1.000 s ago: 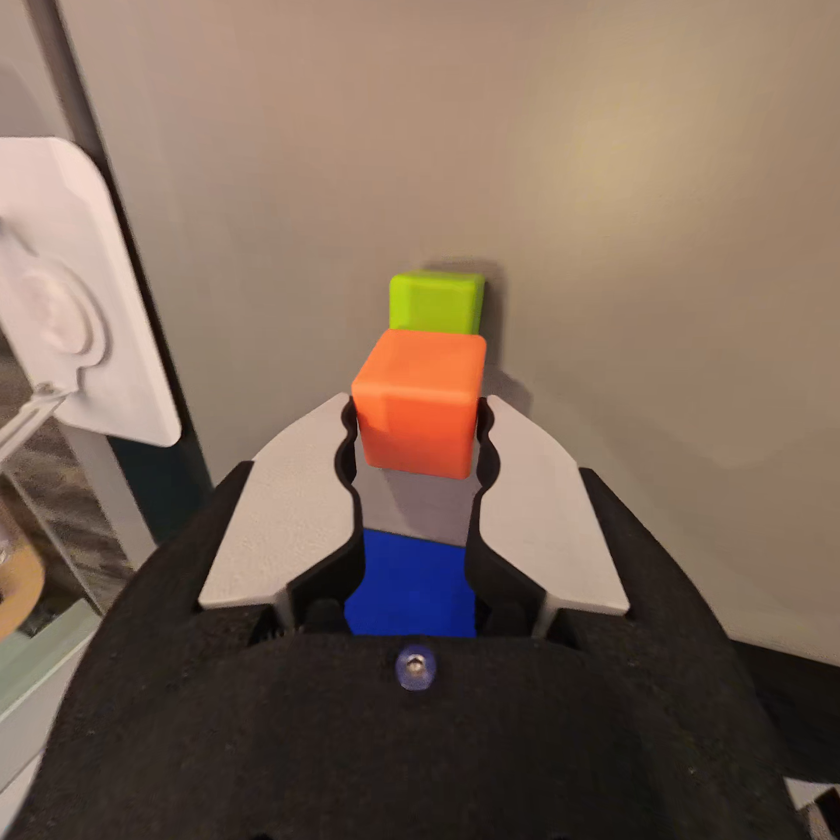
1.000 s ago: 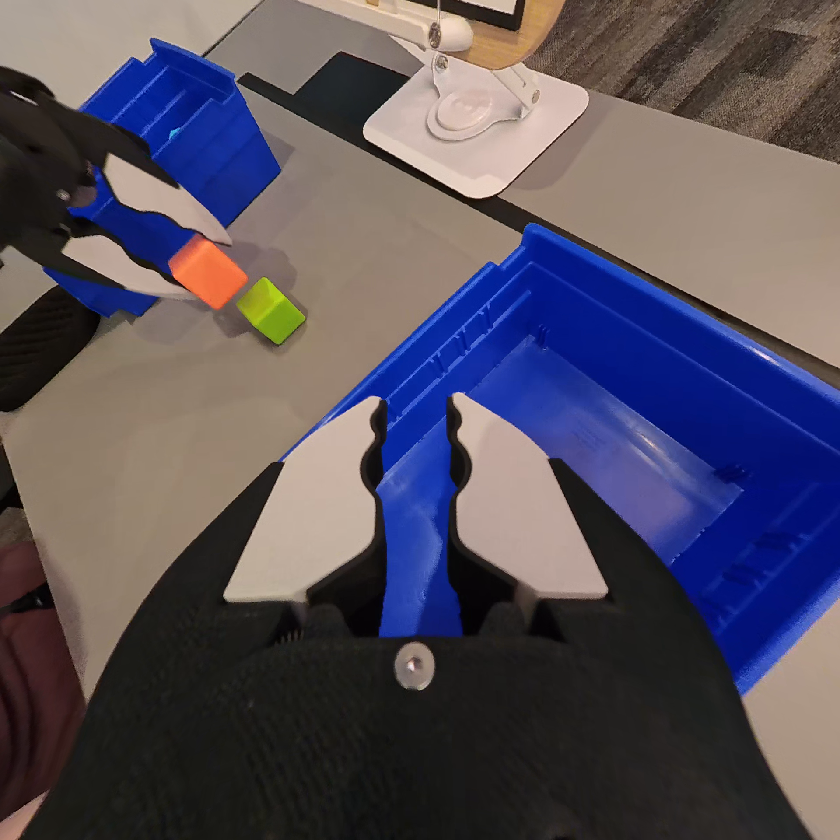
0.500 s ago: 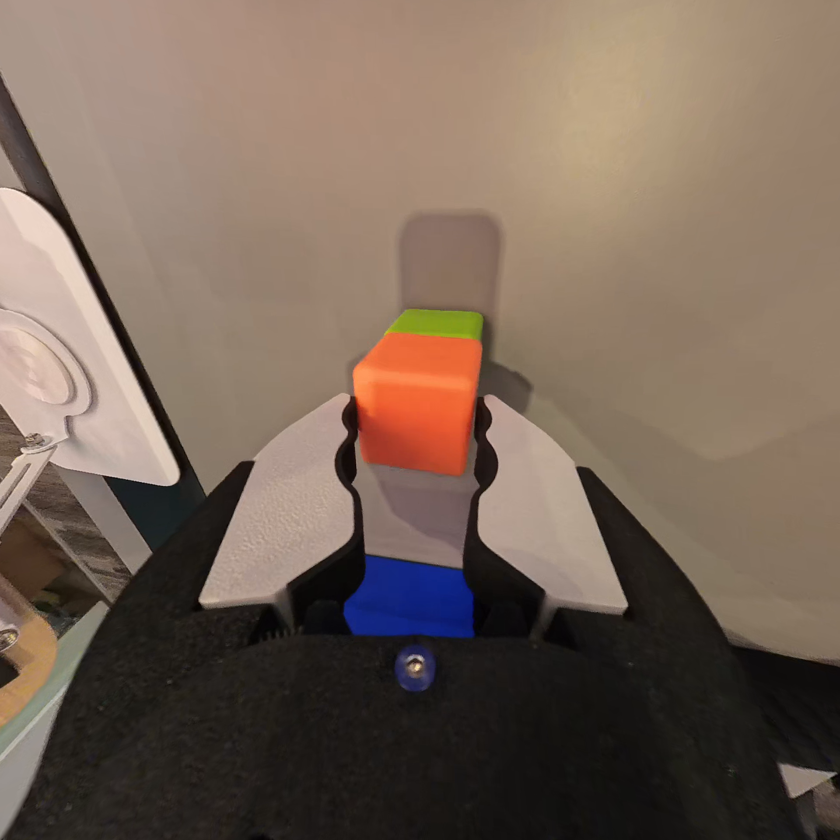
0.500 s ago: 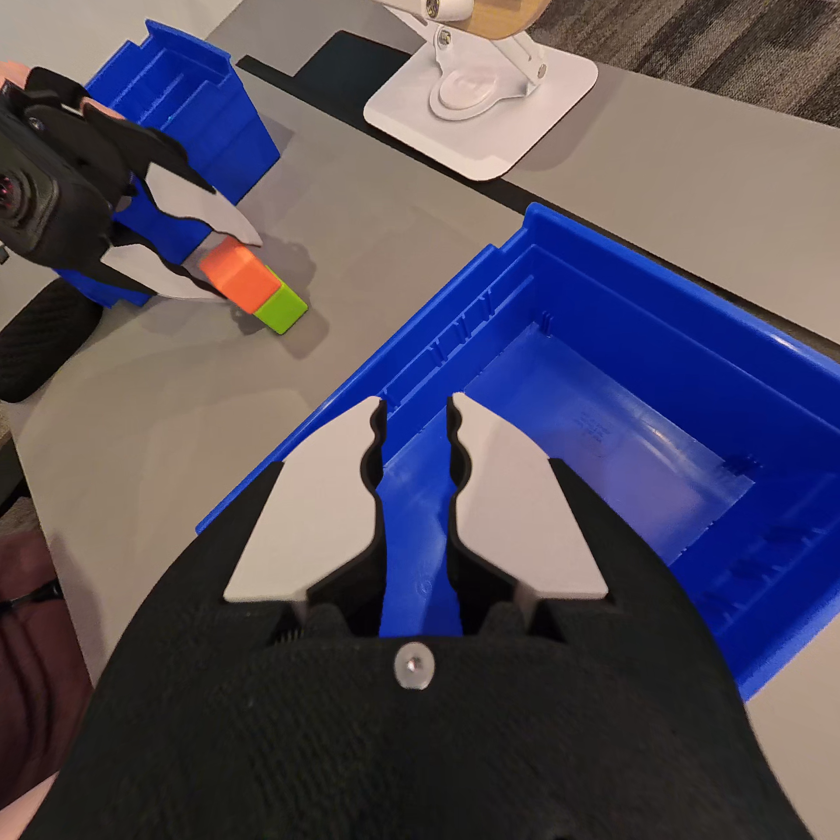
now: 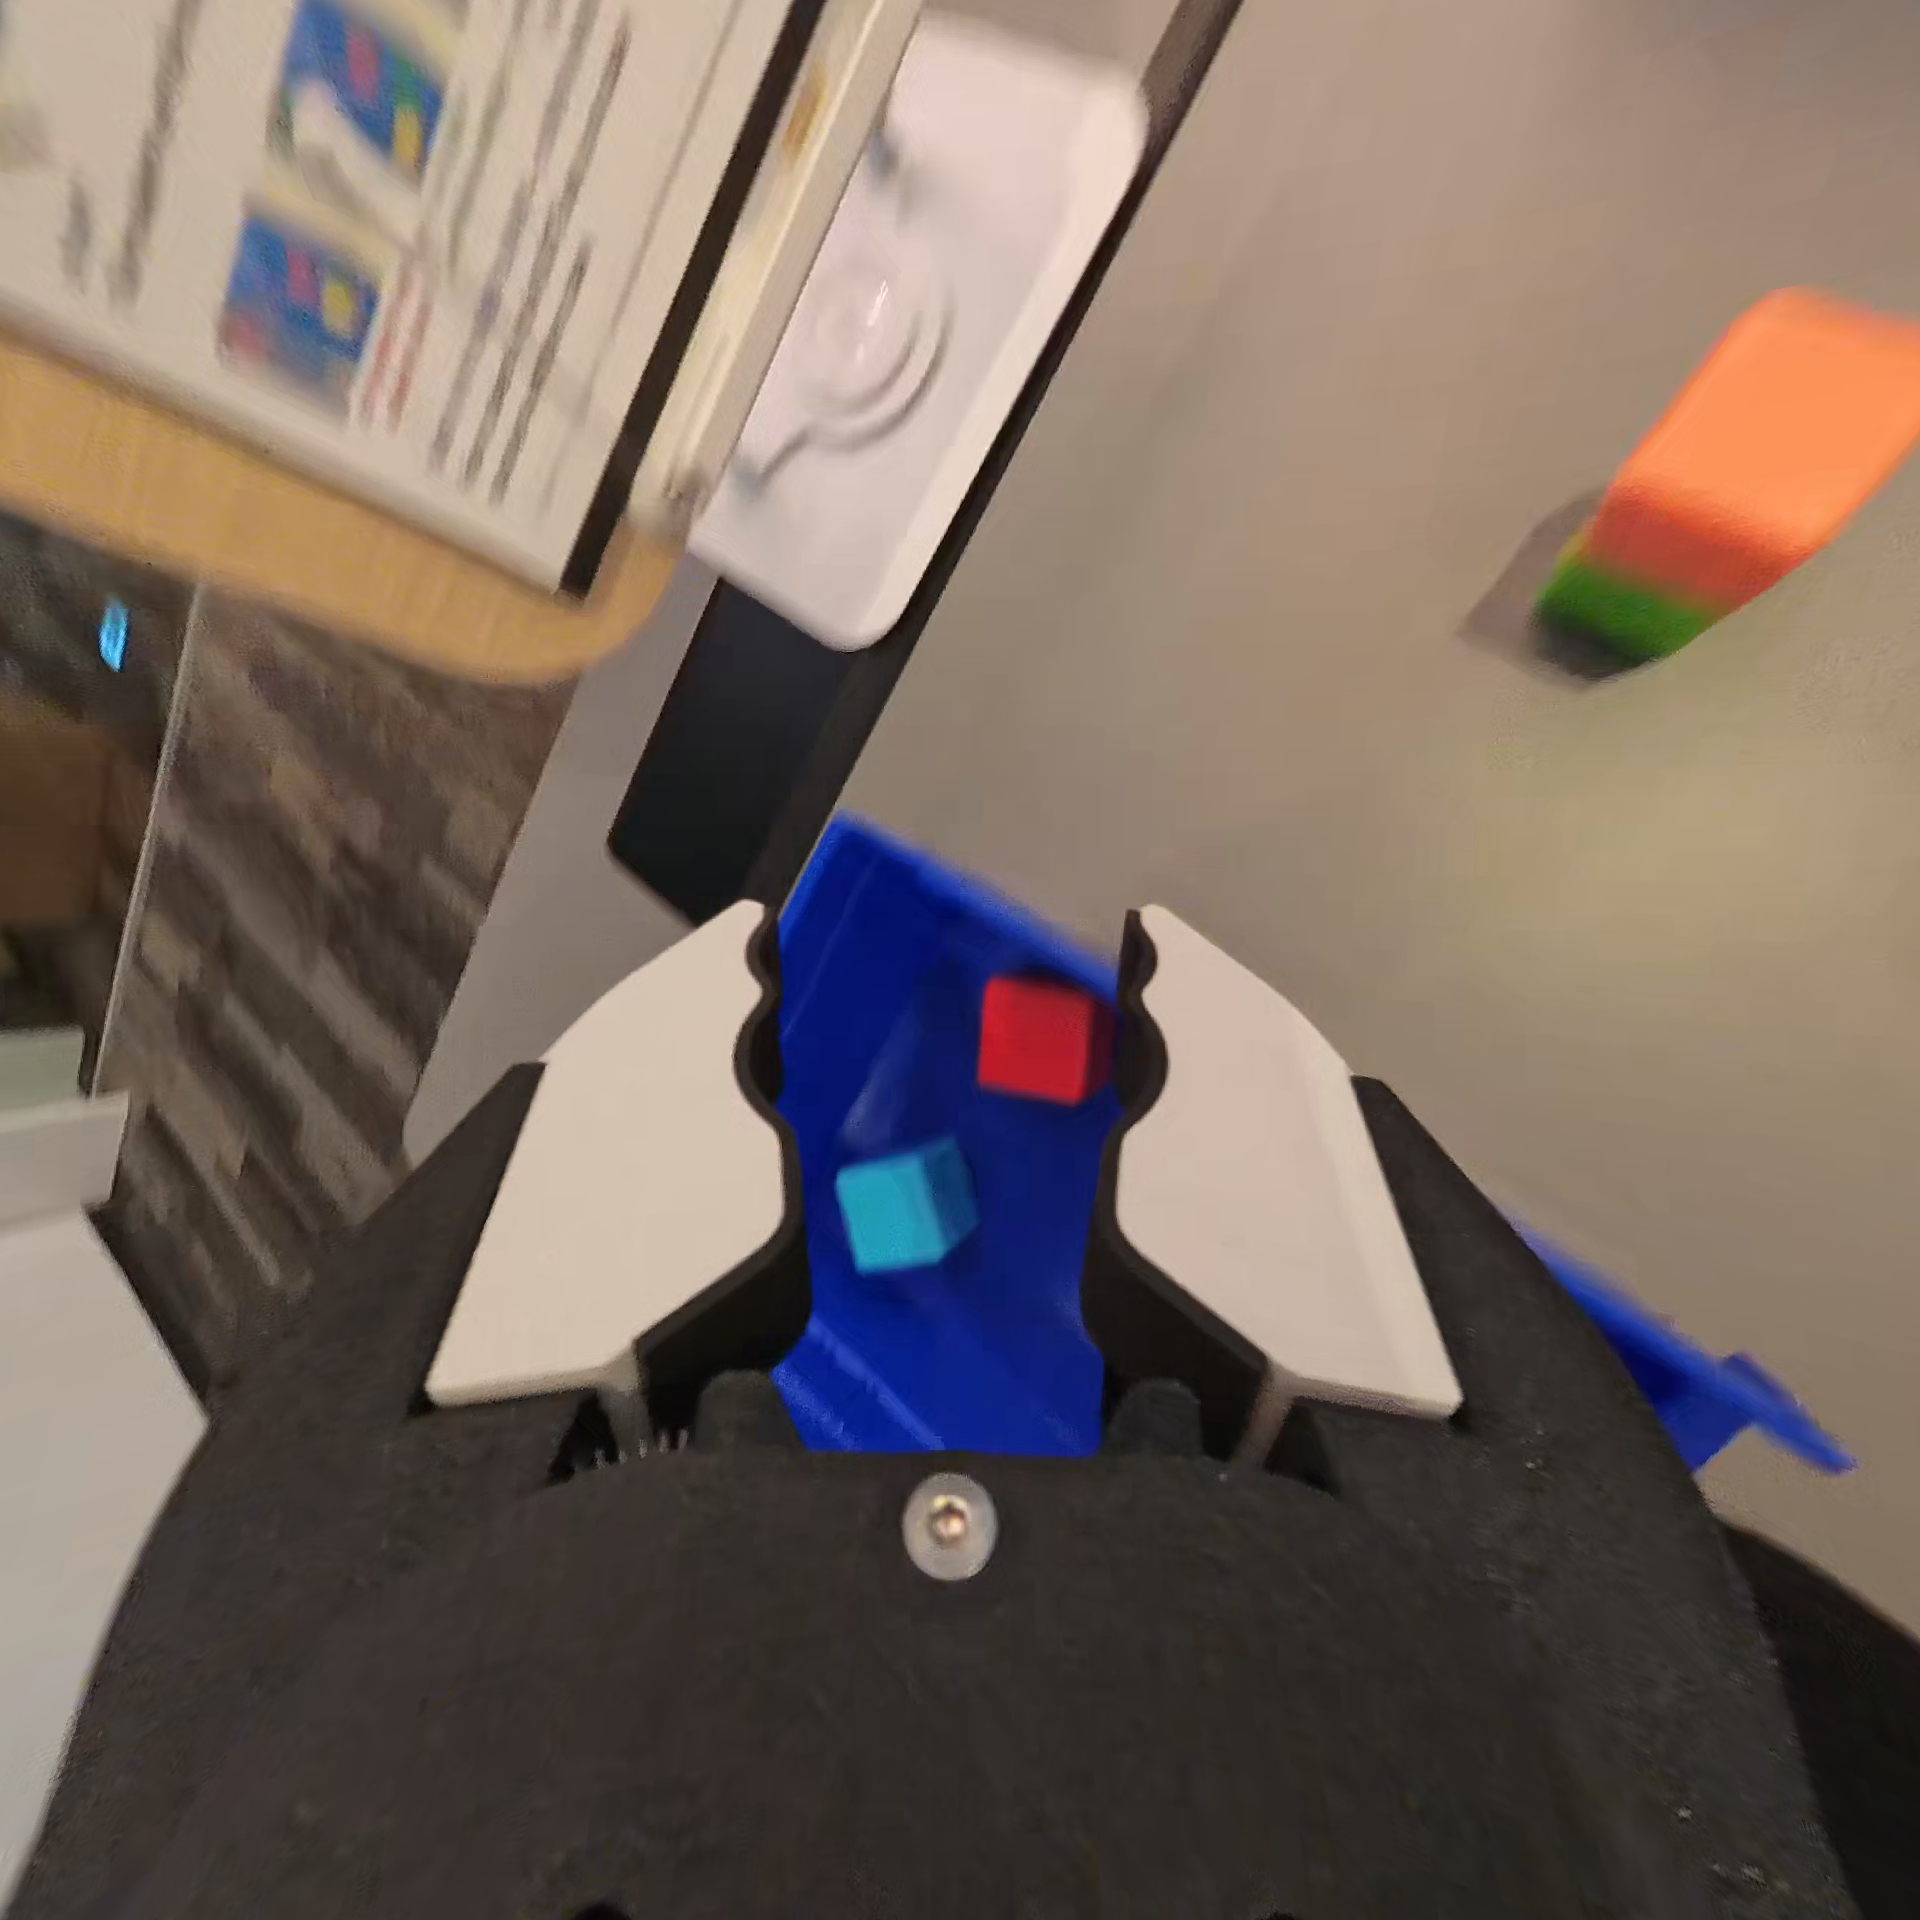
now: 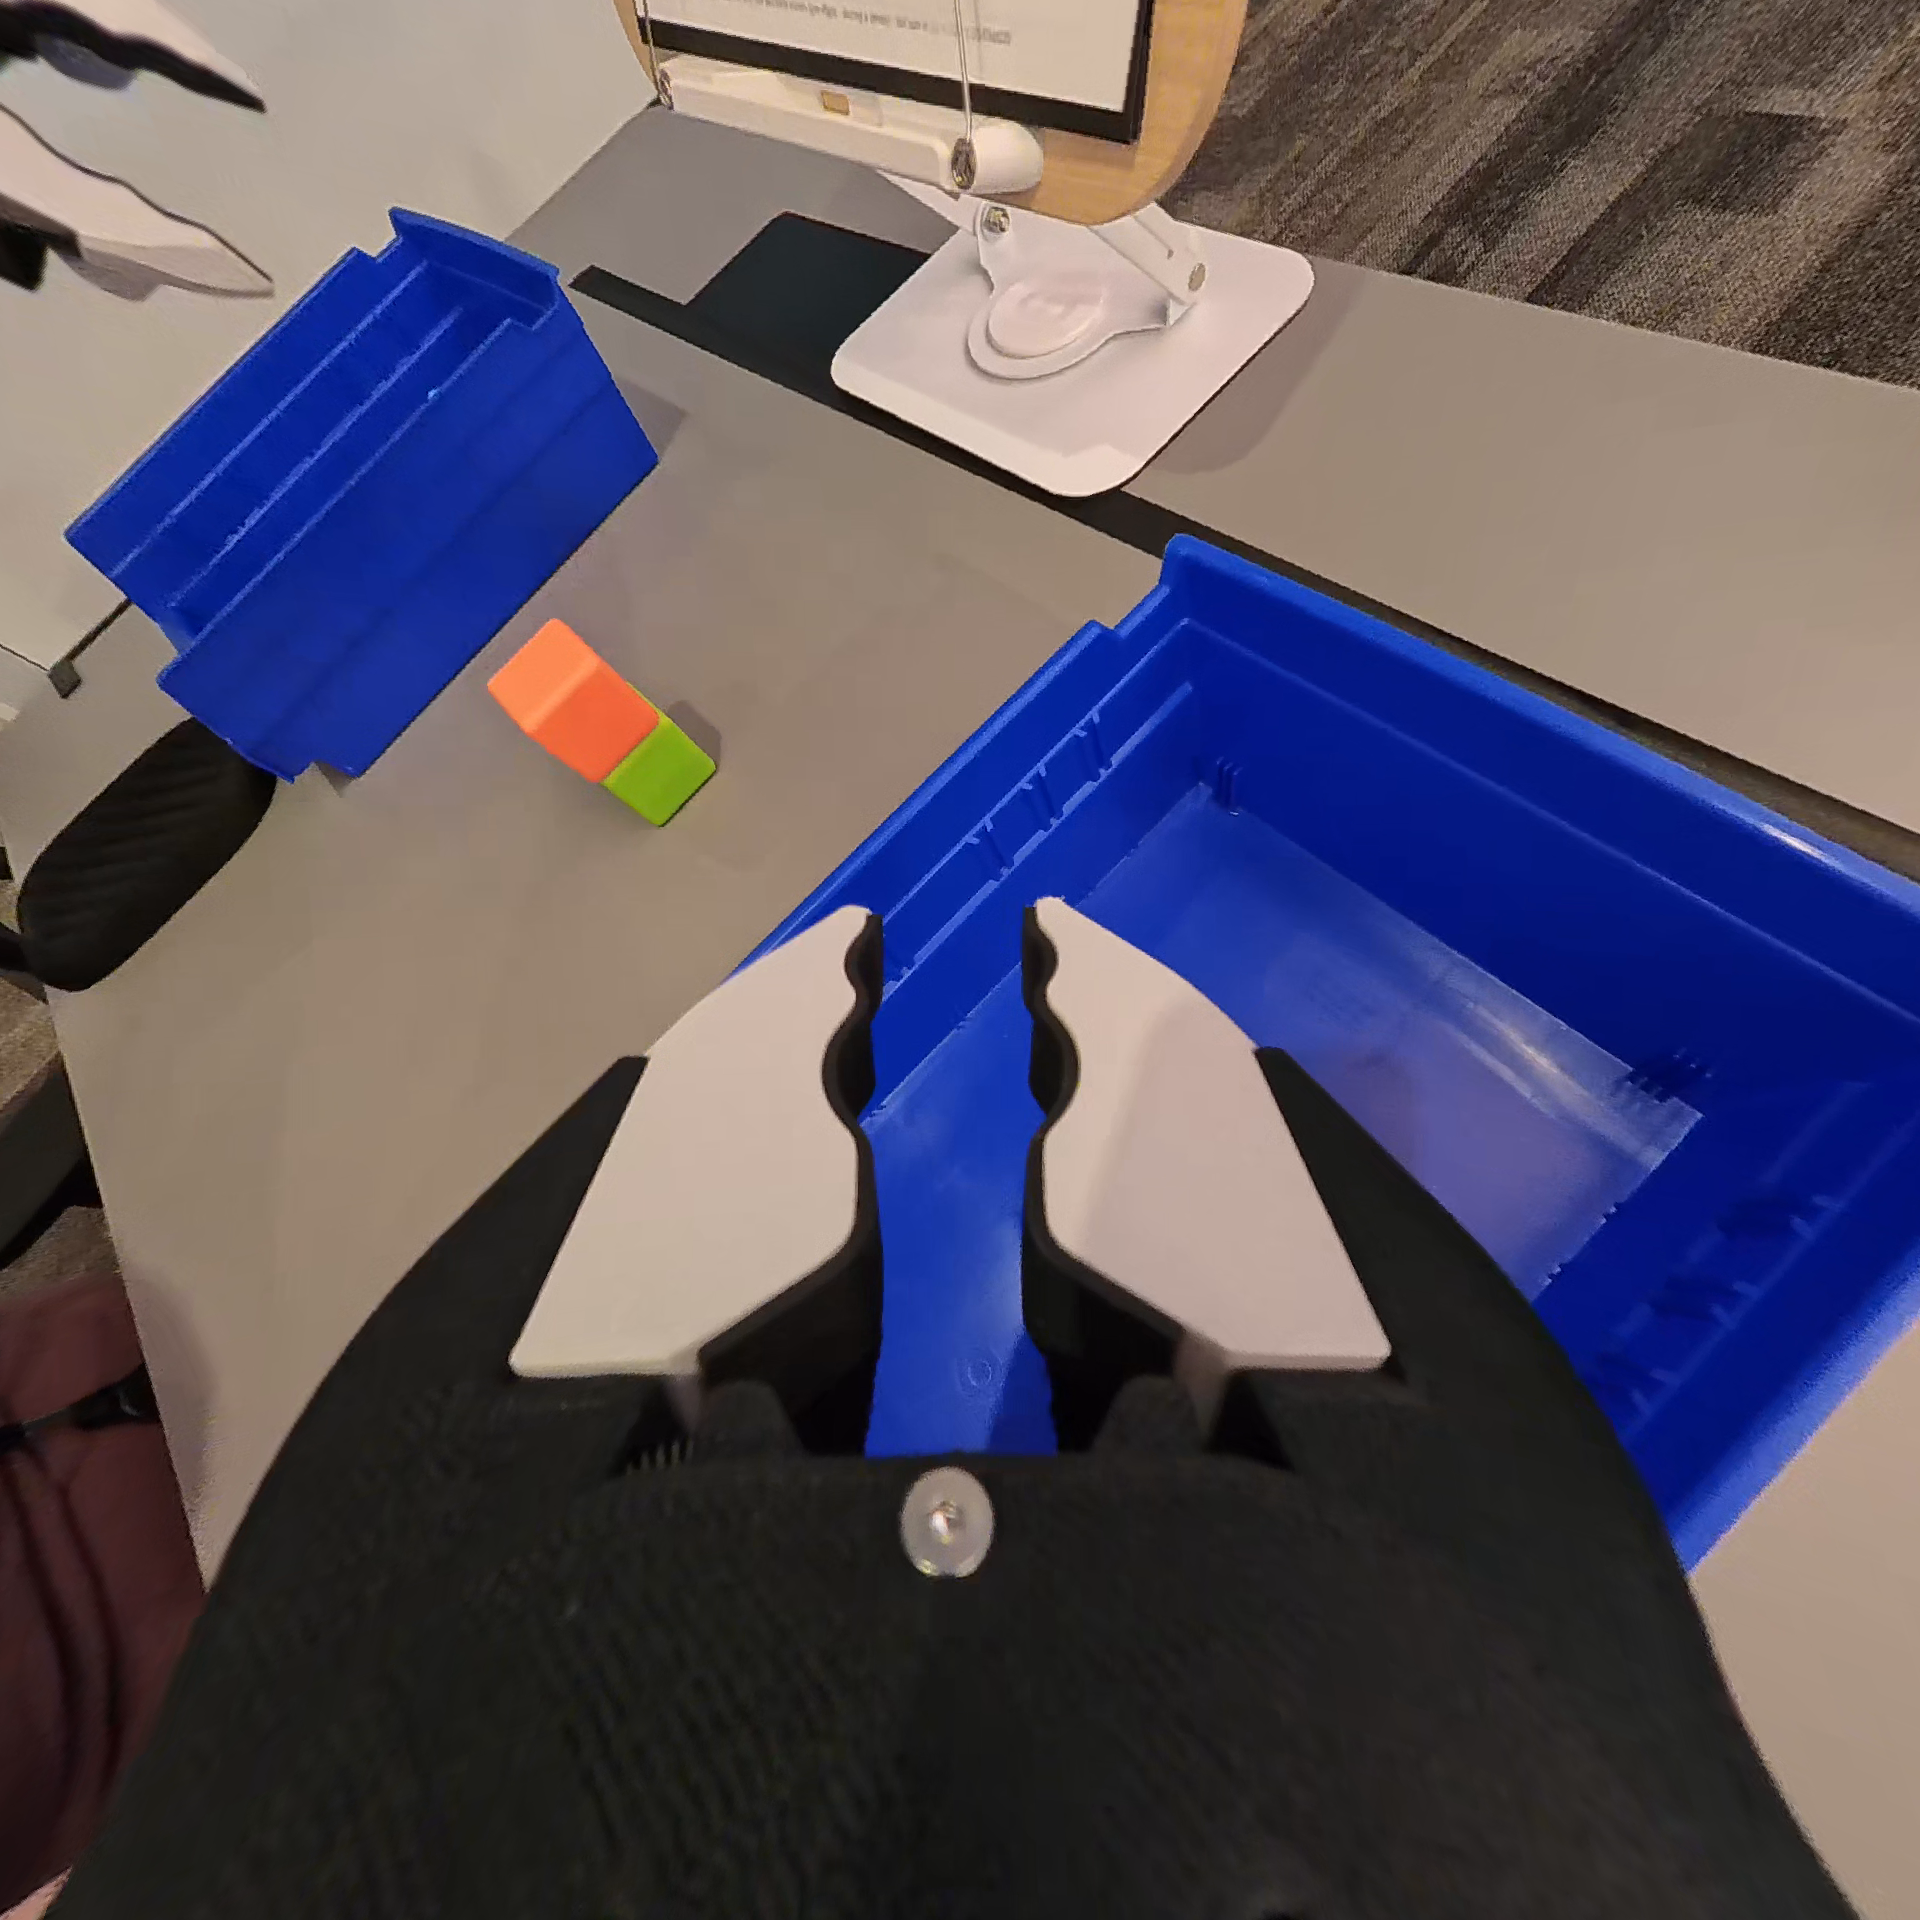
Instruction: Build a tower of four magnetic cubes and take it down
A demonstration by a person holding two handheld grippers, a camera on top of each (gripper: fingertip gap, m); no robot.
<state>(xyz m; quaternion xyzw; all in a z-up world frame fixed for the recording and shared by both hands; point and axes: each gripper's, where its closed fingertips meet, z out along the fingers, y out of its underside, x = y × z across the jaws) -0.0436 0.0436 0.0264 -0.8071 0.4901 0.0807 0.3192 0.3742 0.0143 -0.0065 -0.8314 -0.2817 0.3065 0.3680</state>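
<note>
With our left gripper [image 5: 943,971] wide and empty over the small bin [image 5: 935,1299], we should drop squarely onto the red cube [image 5: 1037,1037], clear of the cyan cube [image 5: 902,1203]; the right gripper [image 6: 953,940] idles narrow.

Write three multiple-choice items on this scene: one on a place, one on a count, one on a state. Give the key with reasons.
1. The orange cube sits:
A. on the green cube
B. in the big bin
C. between gripper fingers

2. Cubes in the small bin:
A. none
B. two
C. four

3. The left gripper is:
A. shut on a cube
B. open, empty
C. out of view

Key: 1 A, the right wrist view shows orange stacked on green on the table; 2 B, a red cube and a cyan cube lie inside; 3 B, its jaws stand wide apart with nothing held.
</note>
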